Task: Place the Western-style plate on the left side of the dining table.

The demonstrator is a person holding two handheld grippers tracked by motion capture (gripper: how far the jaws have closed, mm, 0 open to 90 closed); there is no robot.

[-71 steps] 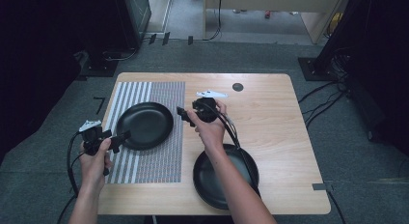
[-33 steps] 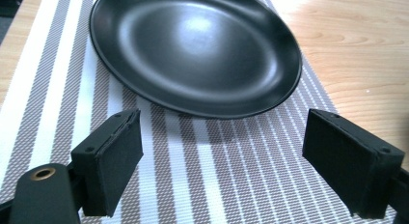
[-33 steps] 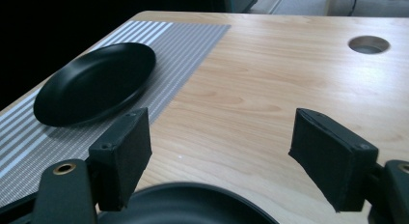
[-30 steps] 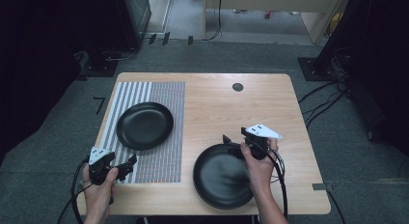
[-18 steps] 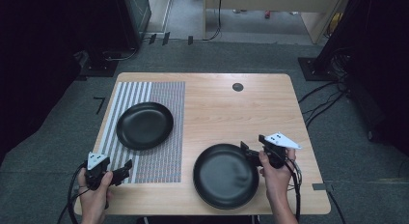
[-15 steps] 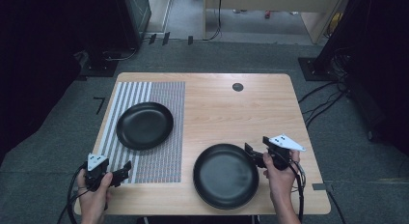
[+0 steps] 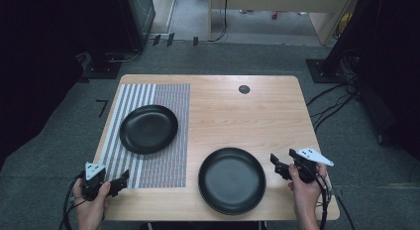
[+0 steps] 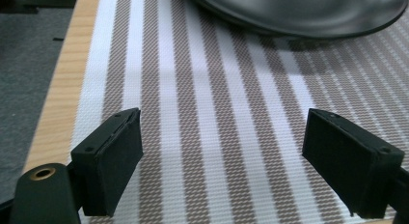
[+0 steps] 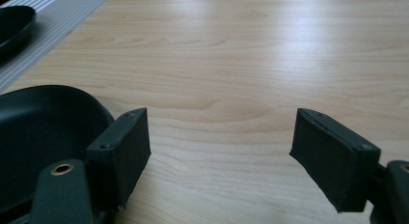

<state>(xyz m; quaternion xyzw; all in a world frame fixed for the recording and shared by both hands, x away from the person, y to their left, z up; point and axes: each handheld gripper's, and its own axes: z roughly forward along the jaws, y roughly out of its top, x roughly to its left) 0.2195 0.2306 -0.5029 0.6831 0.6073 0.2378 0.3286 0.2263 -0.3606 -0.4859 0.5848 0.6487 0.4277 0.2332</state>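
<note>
Both my grippers have drawn back to the table's near edge, jaws spread, empty. Left gripper [image 7: 120, 180] left the smaller plate [image 7: 148, 129] on the striped mat [image 7: 168, 155]; right gripper [image 7: 275, 165] sits beside the bigger plate [image 7: 232, 179]. Placing looks finished.

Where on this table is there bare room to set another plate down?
Most room: bare wood of the table between the striped mat, the far edge and the near plate. The mat's near strip below the far plate is free too. Tightest beside the right gripper.
</note>
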